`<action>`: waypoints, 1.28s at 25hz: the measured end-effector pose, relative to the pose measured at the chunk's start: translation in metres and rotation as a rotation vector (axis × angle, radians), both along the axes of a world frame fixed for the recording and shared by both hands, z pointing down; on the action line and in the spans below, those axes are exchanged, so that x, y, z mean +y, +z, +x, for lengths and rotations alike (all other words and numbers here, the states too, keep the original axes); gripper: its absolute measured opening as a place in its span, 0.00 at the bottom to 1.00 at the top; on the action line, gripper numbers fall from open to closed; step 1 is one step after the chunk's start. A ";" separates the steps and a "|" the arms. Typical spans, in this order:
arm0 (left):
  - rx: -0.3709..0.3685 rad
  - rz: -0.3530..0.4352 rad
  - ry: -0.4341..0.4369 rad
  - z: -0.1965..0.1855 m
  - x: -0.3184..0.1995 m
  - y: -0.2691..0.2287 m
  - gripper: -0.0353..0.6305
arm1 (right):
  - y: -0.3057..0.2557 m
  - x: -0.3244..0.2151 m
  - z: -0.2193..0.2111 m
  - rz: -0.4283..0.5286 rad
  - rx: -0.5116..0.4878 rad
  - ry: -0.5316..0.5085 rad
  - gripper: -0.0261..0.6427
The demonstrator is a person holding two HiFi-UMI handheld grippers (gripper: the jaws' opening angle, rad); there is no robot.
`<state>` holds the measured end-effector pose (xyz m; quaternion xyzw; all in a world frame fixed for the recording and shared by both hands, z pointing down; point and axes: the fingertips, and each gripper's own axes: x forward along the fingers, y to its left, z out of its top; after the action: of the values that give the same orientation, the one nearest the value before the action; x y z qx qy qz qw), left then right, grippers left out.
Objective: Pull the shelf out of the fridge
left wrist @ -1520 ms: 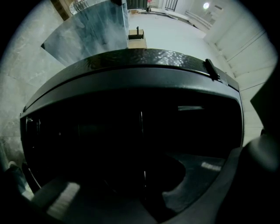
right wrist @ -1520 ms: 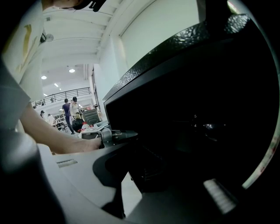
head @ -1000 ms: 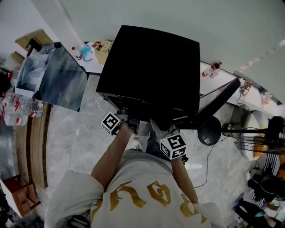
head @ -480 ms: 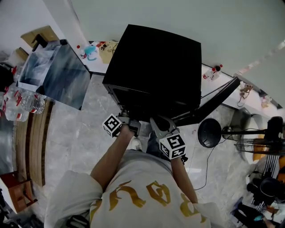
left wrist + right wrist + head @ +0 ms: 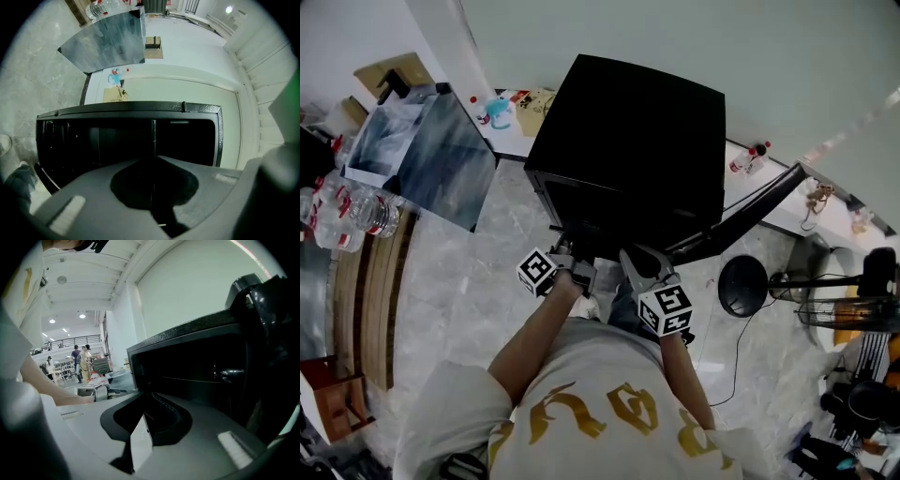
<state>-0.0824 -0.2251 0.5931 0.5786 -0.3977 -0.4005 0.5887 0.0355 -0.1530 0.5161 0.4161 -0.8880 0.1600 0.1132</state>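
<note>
Black fridge [image 5: 628, 141] on the floor, door [image 5: 750, 211] swung wide to the person's right. Both tongs are at the lower front of the opening, side by side.

Left gripper [image 5: 565, 253]: clenched on the shelf's [image 5: 140, 446] front edge. Its own view shows only a thin line running between the closed jaws into the dark cabinet. The gripper is rolled onto its side, so the fridge lies sideways in that view.

Right gripper [image 5: 145, 420]: also clamped on the shelf, with a pale, glassy sliver of the plate pinched between its jaws.

The shelf looks mostly inside the cabinet; only the front edge reaches the jaws.

Pose: both forearms reach forward and down from the torso, elbows bent and fairly close in, and the marker cubes face up toward the head camera.

To do the pull well, my judgement: draw both grippers back together at the same rate and level — one side leading would likely skew the plate and jam it in its side rails. Keep the pull straight out along the rails, with no lift or twist. The bite on the edge looks shallow, so a firm squeeze and a slow start seem wise. Clear the door side.
</note>
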 end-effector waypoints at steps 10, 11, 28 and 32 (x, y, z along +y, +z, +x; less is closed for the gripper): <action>-0.011 -0.010 0.014 -0.002 0.009 0.001 0.07 | -0.001 -0.003 0.007 0.004 -0.009 0.031 0.11; -0.012 -0.011 0.017 -0.002 0.010 0.001 0.07 | -0.002 -0.004 0.009 0.007 -0.006 0.039 0.11; -0.004 -0.019 0.018 -0.002 0.012 0.002 0.07 | -0.009 -0.009 0.031 0.033 0.036 0.143 0.05; -0.002 -0.020 0.021 -0.001 0.012 0.001 0.07 | -0.008 -0.008 0.036 0.032 0.034 0.161 0.05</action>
<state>-0.0835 -0.2131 0.5945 0.5774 -0.3961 -0.3898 0.5981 0.0714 -0.1609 0.5076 0.4904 -0.8521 0.1476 0.1083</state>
